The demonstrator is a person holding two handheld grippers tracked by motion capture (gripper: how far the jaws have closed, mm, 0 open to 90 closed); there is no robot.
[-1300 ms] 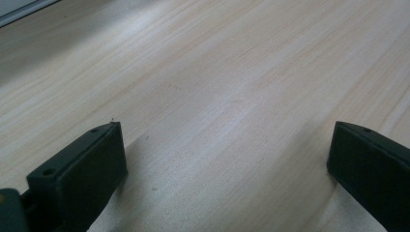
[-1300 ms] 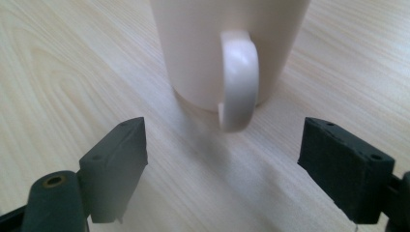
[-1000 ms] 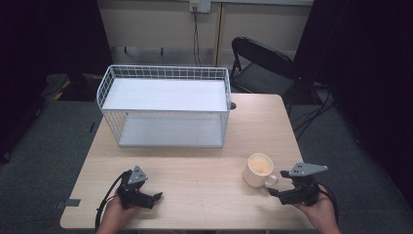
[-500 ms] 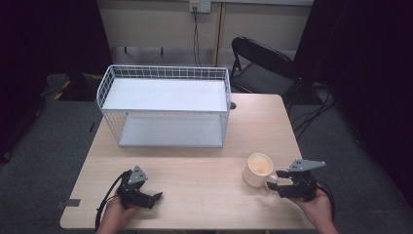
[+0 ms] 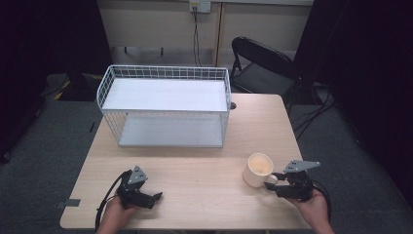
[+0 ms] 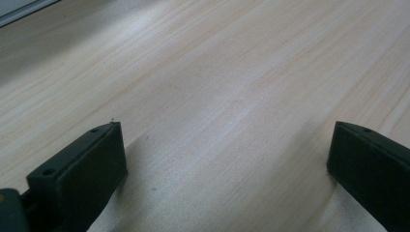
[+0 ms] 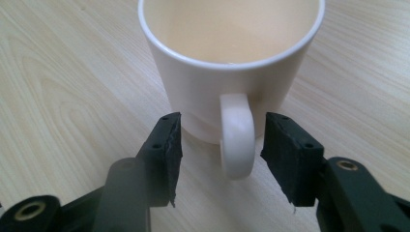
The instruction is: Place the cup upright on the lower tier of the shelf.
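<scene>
Right gripper view: cream mug [image 7: 231, 63] stands upright on the wooden table [image 7: 63, 82], handle [image 7: 237, 135] pointing straight back at the camera, between the two black jaws w/ a gap on each side. Pads not pressing yet. The right gripper [image 7: 221, 150] has just been closing, jaws narrowing around the handle; so not a grip yet, but the closing is well on its way.

High view: mug [image 5: 258, 168] sits near the table's front right, handle toward the right gripper [image 5: 273, 181]. Vs. a second ago, that gripper has crept in from beside the mug to the handle; mug itself looks unmoved. Judgement: approach is done, pinch on the handle comes next, lift after that. Jaws look centred on the handle, so it should seat w/o knocking the mug round.

Left gripper [image 5: 155, 197] rests at the front left, well apart from the mug, same spot as before. Left gripper view: jaws wide apart, nothing between them but bare table [image 6: 217, 87].

Beyond: white wire basket [image 5: 165, 113] w/ two white shelves at the table's far side, black folding chair [image 5: 265, 66] behind.

Writing: none readable; mug is plain, no logo or label on the side seen.
</scene>
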